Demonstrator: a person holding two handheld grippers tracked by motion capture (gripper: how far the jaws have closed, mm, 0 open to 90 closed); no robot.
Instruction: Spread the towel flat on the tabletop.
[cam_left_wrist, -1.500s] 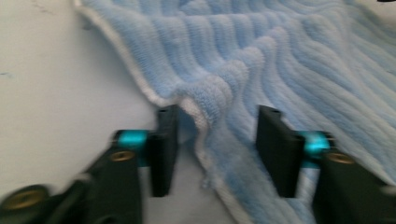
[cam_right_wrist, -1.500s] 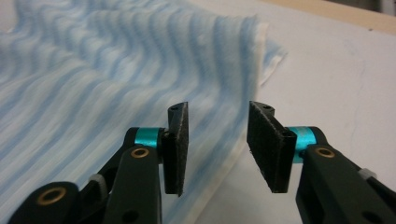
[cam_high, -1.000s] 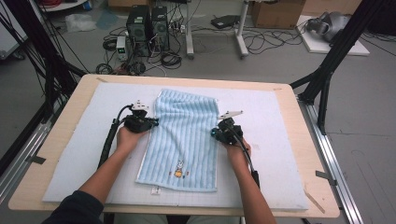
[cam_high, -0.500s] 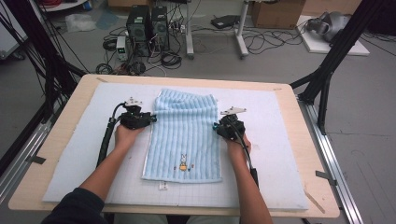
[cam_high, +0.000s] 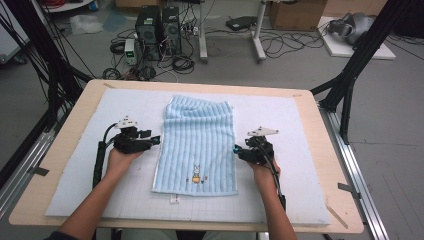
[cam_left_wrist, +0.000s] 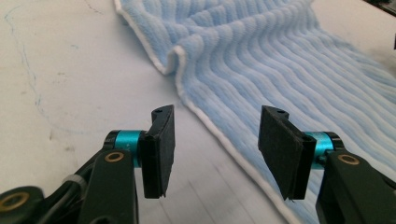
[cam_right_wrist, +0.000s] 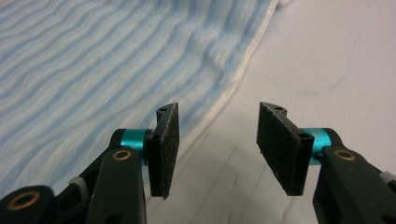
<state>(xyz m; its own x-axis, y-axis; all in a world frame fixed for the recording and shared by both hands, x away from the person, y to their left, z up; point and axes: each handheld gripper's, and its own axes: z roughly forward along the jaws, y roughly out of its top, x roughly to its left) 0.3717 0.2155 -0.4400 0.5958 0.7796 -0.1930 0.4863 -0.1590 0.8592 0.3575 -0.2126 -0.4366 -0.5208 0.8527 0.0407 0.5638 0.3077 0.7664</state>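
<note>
A light blue ribbed towel (cam_high: 197, 145) with a small rabbit picture near its front edge lies flat on the white mat (cam_high: 75, 165). My left gripper (cam_high: 154, 140) sits just off the towel's left edge, my right gripper (cam_high: 237, 150) just off its right edge. Both have just been opening, and nothing is between their pads. In the left gripper view the towel (cam_left_wrist: 280, 60) has a small fold in its white hem ahead of the left gripper (cam_left_wrist: 215, 144). In the right gripper view the towel's hem (cam_right_wrist: 233, 88) runs ahead of the right gripper (cam_right_wrist: 217, 142).
The mat covers a wooden table (cam_high: 65, 125) with black frame legs (cam_high: 350, 85) at its sides. Computers and cables (cam_high: 160, 25) sit on the floor beyond the far edge. Bare mat lies left and right of the towel.
The towel has been drawn out longer and flatter toward the front edge. Both grippers let go of its side edges, opened, and moved outward and nearer the person.
</note>
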